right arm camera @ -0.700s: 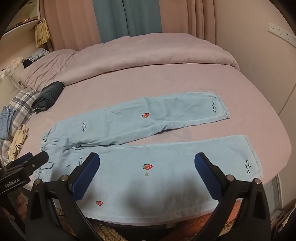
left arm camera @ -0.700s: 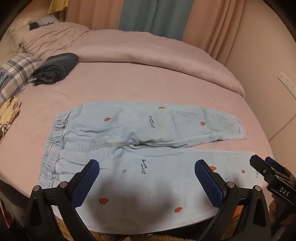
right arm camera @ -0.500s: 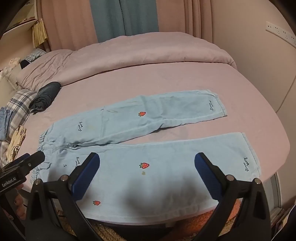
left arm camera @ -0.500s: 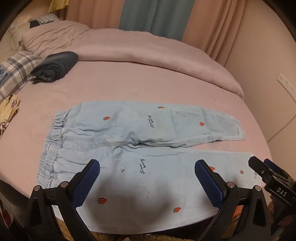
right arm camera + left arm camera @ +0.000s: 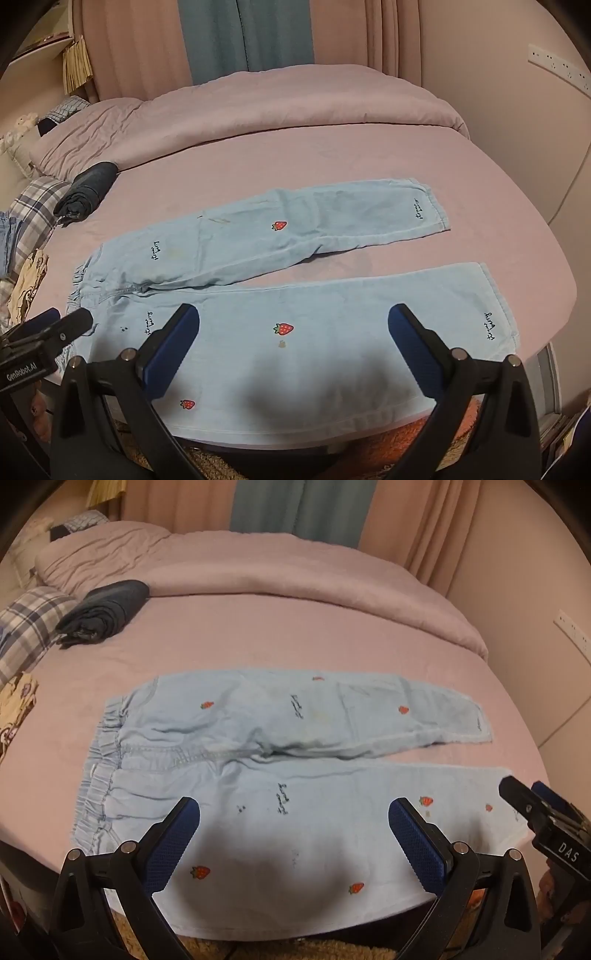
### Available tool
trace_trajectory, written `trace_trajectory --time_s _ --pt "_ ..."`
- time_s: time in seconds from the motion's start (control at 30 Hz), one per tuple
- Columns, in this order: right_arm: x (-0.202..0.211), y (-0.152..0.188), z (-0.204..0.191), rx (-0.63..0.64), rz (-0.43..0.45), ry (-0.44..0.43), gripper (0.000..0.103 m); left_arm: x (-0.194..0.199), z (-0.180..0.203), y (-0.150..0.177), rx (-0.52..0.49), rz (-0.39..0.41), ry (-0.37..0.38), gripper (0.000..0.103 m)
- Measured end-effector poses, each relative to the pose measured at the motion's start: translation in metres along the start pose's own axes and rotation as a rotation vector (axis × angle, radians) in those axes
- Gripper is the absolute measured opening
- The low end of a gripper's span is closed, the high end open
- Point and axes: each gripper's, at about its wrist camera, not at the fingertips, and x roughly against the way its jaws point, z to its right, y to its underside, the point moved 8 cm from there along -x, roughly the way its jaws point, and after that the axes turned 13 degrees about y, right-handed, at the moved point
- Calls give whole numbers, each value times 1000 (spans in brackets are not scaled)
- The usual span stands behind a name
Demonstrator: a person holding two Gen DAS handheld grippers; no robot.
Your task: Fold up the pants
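Light blue pants (image 5: 258,753) with red strawberry prints lie flat on the pink bed (image 5: 295,635), waistband to the left, both legs spread apart toward the right. The near leg (image 5: 314,332) reaches the bed's front edge. My left gripper (image 5: 293,812) hovers open above the near leg by the crotch, nothing between its blue pads (image 5: 173,843). My right gripper (image 5: 293,321) hovers open over the middle of the near leg, also empty. Each gripper shows at the edge of the other's view: the right gripper (image 5: 543,823) and the left gripper (image 5: 44,332).
A rolled dark garment (image 5: 103,613) lies at the back left beside a plaid pillow (image 5: 29,624). A bunched pink duvet (image 5: 277,568) covers the far side of the bed. More clothes (image 5: 26,284) sit at the left edge. A wall (image 5: 517,129) stands close on the right.
Both views have shifted slightly, so the pants sit a little lower and further left in frame. The pants have not moved and both grippers stay open.
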Motion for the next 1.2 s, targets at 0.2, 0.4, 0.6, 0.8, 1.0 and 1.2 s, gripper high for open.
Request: trace_trajectory --time_s 0.2,0.4,0.6,0.8,1.0,1.2 --pt "-2 2 -11 19 -6 -23 103 2 -4 6 9 -10 -19 102" --pt "0 4 -20 43 -4 -37 102 6 -9 4 17 6 -29 102" --pt "0 4 -22 46 -5 -32 102 7 -11 3 19 13 -31 102" --pt "1 3 -22 52 3 -11 102 5 -11 5 12 2 -33 102" --pt "2 3 -22 49 7 -5 102 4 -8 4 0 6 -29 102" --pt "2 4 -21 48 5 -3 102 6 -3 3 -6 15 -6 102"
